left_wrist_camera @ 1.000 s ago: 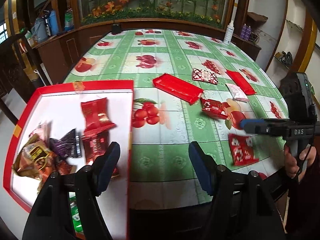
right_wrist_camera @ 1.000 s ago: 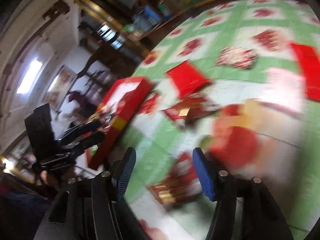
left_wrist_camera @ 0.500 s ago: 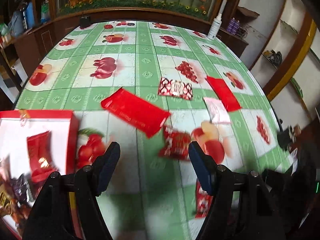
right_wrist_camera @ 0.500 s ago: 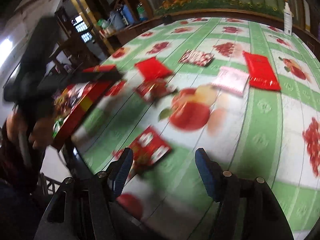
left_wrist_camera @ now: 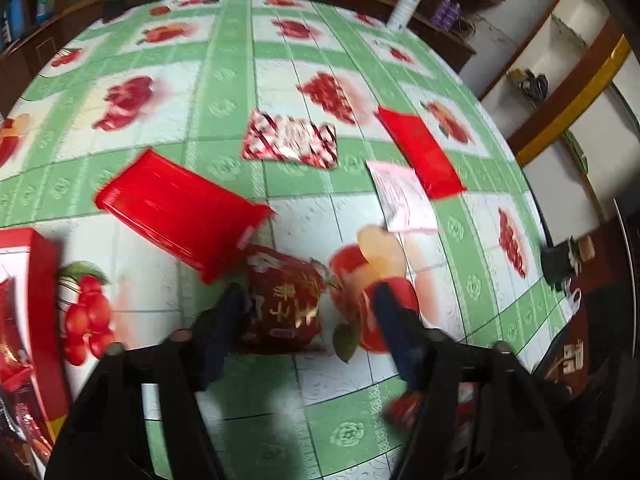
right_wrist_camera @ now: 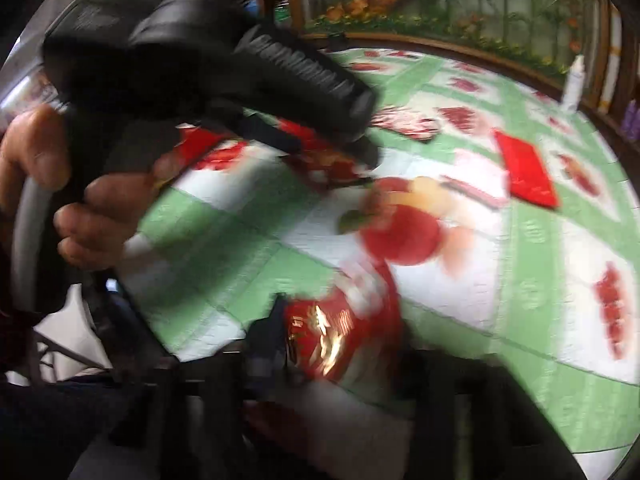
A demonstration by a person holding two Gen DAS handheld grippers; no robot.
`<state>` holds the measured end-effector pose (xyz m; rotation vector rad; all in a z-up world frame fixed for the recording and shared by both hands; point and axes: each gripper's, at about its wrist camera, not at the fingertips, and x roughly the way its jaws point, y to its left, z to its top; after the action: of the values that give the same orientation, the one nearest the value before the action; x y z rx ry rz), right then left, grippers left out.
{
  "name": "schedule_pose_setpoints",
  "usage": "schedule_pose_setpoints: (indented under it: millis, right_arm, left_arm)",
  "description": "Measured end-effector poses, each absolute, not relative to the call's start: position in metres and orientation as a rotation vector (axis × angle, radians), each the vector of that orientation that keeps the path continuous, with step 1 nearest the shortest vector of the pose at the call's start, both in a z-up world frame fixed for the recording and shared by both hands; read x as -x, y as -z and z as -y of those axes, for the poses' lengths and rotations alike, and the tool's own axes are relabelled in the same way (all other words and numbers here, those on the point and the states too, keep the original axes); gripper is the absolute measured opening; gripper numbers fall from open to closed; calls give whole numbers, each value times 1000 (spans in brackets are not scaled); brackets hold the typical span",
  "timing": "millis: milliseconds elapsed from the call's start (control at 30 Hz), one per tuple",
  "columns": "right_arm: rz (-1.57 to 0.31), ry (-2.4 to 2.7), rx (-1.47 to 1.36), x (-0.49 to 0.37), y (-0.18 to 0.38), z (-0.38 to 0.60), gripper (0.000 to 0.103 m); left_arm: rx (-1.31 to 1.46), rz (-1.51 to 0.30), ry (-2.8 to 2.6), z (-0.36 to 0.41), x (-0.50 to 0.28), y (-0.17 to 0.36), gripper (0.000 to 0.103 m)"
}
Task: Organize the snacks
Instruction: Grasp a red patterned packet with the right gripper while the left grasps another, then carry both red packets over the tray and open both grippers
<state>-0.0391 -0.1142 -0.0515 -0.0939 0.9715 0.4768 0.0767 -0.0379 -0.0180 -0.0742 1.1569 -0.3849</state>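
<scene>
My left gripper (left_wrist_camera: 310, 312) is open, its fingers on either side of a dark red snack packet with gold characters (left_wrist_camera: 284, 304) lying on the table. My right gripper (right_wrist_camera: 340, 344) is blurred; a red packet with gold print (right_wrist_camera: 340, 332) sits between its fingers near the table's front edge, and I cannot tell whether the jaws are closed on it. The red-rimmed white box (left_wrist_camera: 38, 280) with several snacks in it is at the left edge of the left wrist view. The left gripper's body fills the upper left of the right wrist view (right_wrist_camera: 224, 60).
On the green fruit-print tablecloth (left_wrist_camera: 224, 80) lie a red flat box (left_wrist_camera: 180, 212), a red-and-white patterned packet (left_wrist_camera: 290, 142), a pink packet (left_wrist_camera: 400, 196) and a long red packet (left_wrist_camera: 422, 154). A white bottle (left_wrist_camera: 408, 4) stands at the far edge.
My left gripper has swung right from the box and come down over the dark red packet. My right gripper has moved in close to the red packet at the front edge.
</scene>
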Motion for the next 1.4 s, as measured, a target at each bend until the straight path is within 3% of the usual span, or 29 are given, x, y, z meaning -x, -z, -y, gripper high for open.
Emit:
schedule_pose_setpoints:
  millis: [100, 233, 267, 300, 367, 567, 667, 733, 1100, 1133, 1167, 1400]
  right_arm:
    - [-971, -423, 74, 32, 53, 139, 30]
    - [-975, -432, 16, 32, 53, 171, 32]
    - [-977, -441, 14, 34, 53, 175, 39]
    - [-978, -453, 13, 36, 53, 178, 58]
    - [-979, -460, 14, 39, 52, 185, 84]
    - [-948, -440, -13, 43, 56, 205, 85]
    - [-939, -422, -46, 41, 55, 210, 78]
    - [-934, -407, -9, 41, 56, 208, 66]
    - [-933, -436, -23, 42, 52, 202, 49]
    - [-930, -445, -42, 41, 51, 202, 45]
    - [-918, -460, -68, 41, 48, 202, 28]
    - [-936, -454, -13, 40, 44, 189, 29]
  left_arm:
    - [63, -1158, 417, 45, -72, 25, 40]
    - [45, -1150, 446, 50, -64, 28, 40]
    - [45, -1149, 451, 50, -63, 28, 40]
    - [43, -1148, 453, 49, -63, 27, 40]
    - [40, -1144, 444, 46, -62, 27, 40]
    - [37, -1132, 441, 45, -64, 27, 39]
    - [31, -1129, 449, 47, -62, 27, 39]
    - [39, -1127, 452, 45, -59, 27, 39]
    - [29, -1072, 407, 26, -32, 16, 40]
    - [32, -1065, 405, 23, -29, 14, 40]
    - [37, -1058, 403, 20, -26, 12, 40]
    - [56, -1032, 391, 8, -16, 5, 40]
